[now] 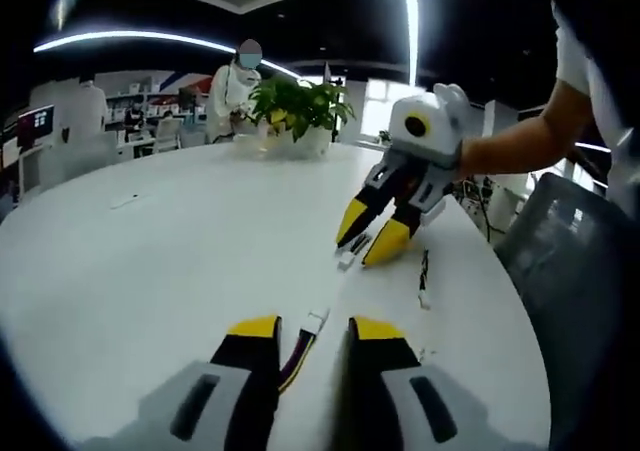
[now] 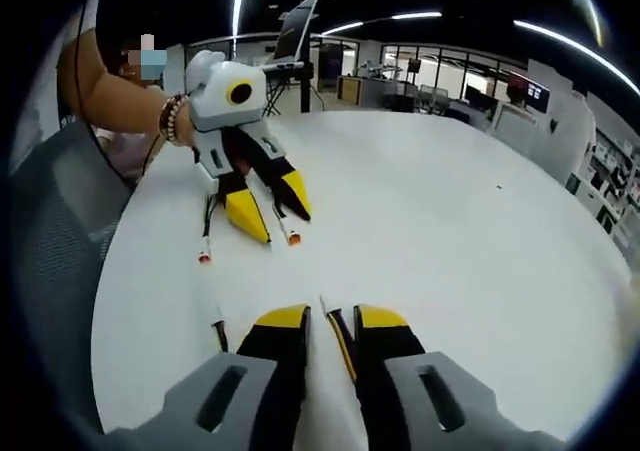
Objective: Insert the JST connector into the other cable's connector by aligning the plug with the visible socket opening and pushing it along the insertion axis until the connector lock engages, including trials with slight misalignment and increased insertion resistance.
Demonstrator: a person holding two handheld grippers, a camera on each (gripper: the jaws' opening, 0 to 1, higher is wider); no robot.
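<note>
Two handheld grippers with yellow-tipped black jaws work over a round white table [image 1: 150,261], and at least two short cables lie on it.

In the left gripper view, the left gripper [image 1: 312,328] rises from the near edge, its jaws a narrow gap apart. A multicoloured cable [image 1: 300,351] with a white connector [image 1: 318,319] sits between the jaws; whether they actually pinch it cannot be told. Farther off to the right, the right gripper [image 1: 372,239] reaches down to the table, held on an outstretched bare forearm [image 1: 510,146]. Its jaws are spread, tips on or just above the surface, with a small white plug [image 1: 347,261] lying just beside the left tip. A thin dark cable [image 1: 424,276] lies on the table to the right of that gripper, apart from it.

In the right gripper view, the jaws stand slightly apart with a thin wire between them — grip unclear.

Beyond the table stand one potted plant [image 1: 298,106] and a person in white [image 1: 233,96].
</note>
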